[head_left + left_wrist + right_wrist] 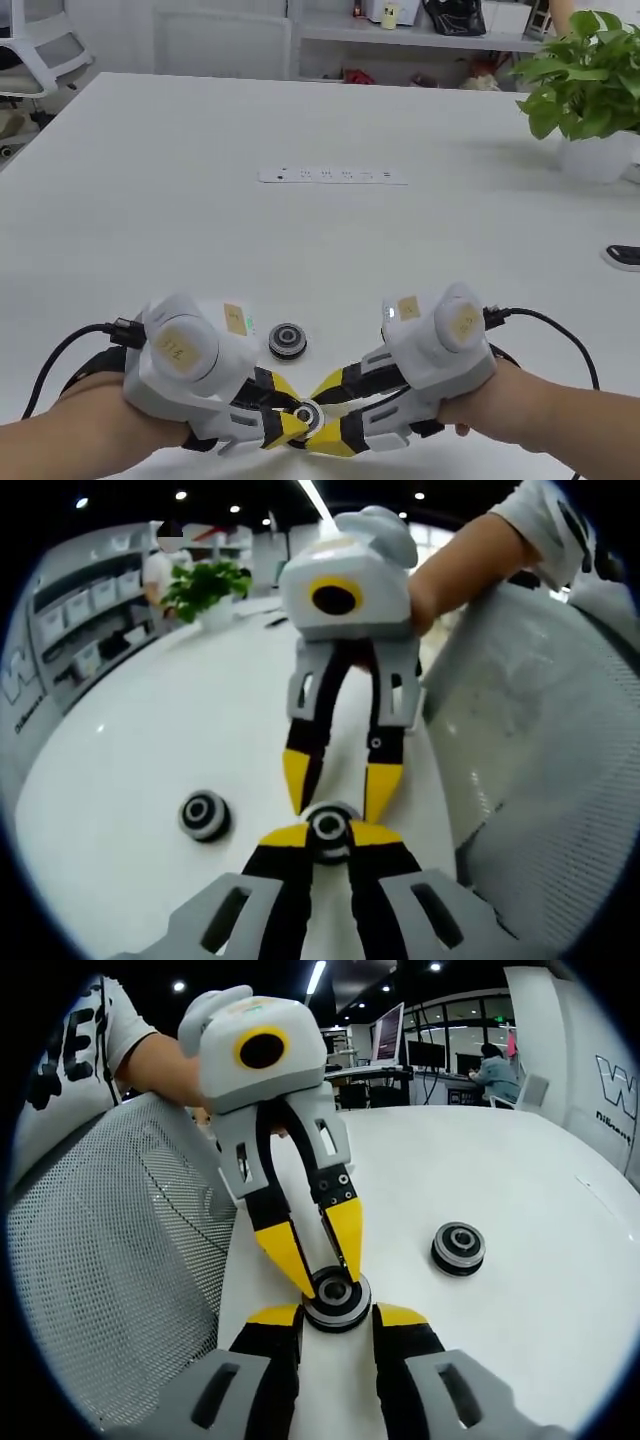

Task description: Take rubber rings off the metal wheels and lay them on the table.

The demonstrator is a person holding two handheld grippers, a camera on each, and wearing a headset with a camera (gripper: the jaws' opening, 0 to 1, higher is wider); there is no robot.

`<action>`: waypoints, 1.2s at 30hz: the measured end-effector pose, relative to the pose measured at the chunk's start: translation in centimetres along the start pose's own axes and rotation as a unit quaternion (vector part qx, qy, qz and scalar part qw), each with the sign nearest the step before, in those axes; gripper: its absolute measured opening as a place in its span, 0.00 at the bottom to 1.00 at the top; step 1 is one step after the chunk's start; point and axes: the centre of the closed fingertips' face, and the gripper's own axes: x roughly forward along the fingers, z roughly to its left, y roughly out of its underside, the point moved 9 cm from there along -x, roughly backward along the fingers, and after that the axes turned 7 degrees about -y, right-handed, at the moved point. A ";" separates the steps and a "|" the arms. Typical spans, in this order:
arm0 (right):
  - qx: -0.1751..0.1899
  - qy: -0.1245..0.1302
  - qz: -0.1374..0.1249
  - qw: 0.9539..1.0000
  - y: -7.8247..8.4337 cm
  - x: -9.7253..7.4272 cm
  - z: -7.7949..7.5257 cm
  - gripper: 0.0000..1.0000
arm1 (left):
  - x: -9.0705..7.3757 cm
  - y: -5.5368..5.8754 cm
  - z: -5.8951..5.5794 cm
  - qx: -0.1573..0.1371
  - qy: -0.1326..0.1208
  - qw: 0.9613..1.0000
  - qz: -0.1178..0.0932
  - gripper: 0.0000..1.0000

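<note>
Step in hand: stripping first ring. Left hand-held gripper [284, 407] and right hand-held gripper [333, 412] meet nose to nose at near edge of table [330, 240], both clamped on same wheel [337, 1300] from opposite sides. Dark rubber ring [338, 1322] looks seated on its rim, not yet off. Second wheel [287, 340] lies flat on table nearby, apart from both, ring on. Next move, as I judge it: one hand-held gripper steadies metal hub, other shifts bite onto rubber alone and peels it over rim. Slip likely if both pinch metal.

A big "W" stands on the wall [612, 1080]; smaller print unreadable
</note>
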 end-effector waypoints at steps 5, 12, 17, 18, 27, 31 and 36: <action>0.005 -0.004 -0.003 1.000 0.0 -0.1 0.0 0.24 | 0.0 0.0 0.0 0.000 0.000 1.000 0.000 0.13; 0.008 -0.005 -0.003 1.000 0.0 -0.2 0.0 0.24 | 0.0 0.0 -0.1 0.000 -0.001 1.000 -0.001 0.13; 0.011 -0.006 -0.002 1.000 0.1 -0.3 0.0 0.23 | 0.0 0.0 0.0 0.000 -0.002 1.000 -0.002 0.13; 0.012 -0.006 -0.001 1.000 0.1 -0.3 0.0 0.23 | 0.0 0.0 0.0 -0.001 -0.002 1.000 -0.002 0.13; 0.010 -0.004 0.005 1.000 0.2 -0.5 0.0 0.21 | 0.0 0.1 0.0 -0.002 -0.002 1.000 -0.003 0.13; 0.008 -0.004 0.008 1.000 0.2 -0.5 0.0 0.20 | 0.0 0.1 0.0 -0.002 -0.003 1.000 -0.003 0.13; 0.005 -0.003 0.016 1.000 0.4 -0.7 0.0 0.16 | 0.0 0.1 0.0 -0.001 -0.003 1.000 -0.002 0.13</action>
